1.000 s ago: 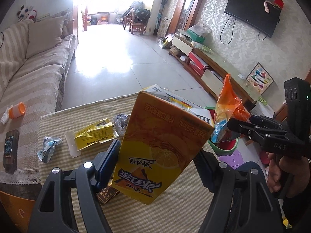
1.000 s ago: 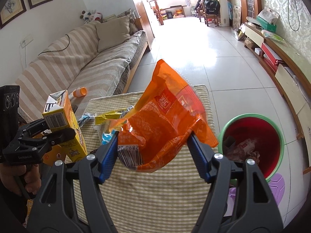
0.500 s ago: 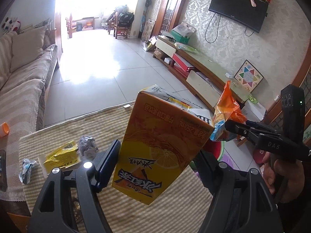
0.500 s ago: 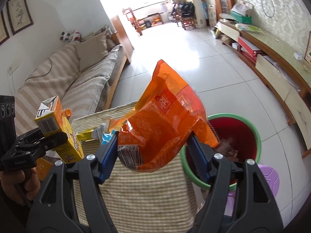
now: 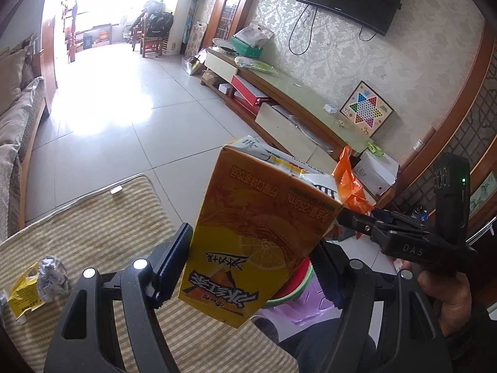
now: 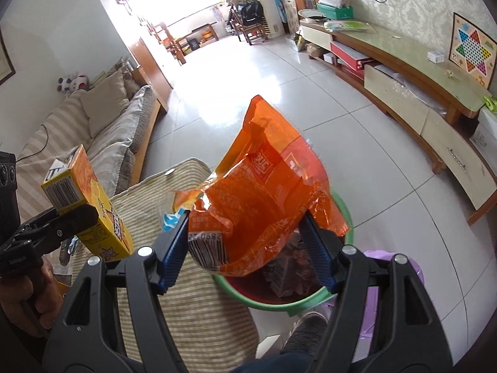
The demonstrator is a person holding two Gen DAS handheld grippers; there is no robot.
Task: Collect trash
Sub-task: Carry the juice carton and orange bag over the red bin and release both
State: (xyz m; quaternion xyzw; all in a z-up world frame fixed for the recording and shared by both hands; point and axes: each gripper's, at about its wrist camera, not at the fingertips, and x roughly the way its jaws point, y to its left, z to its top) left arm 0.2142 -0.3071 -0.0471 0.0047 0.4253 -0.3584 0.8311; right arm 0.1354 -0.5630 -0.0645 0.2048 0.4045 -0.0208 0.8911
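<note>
My left gripper is shut on a yellow-orange drink carton, held tilted above the table's right edge; the same carton shows at the left of the right wrist view. My right gripper is shut on a crumpled orange snack bag, which hangs over a red bin with a green rim on the floor. The bag and the right gripper also appear at the right of the left wrist view. Trash lies inside the bin.
The striped tablecloth still carries a yellow wrapper and a crumpled grey ball. A purple stool stands beside the bin. A sofa is at left, a TV cabinet along the right wall. A person's shoe is near the bin.
Both grippers have swung right, away from the table's middle, with carton and bag still held. The bin has come under the orange bag; the table trash has slid to the left.
</note>
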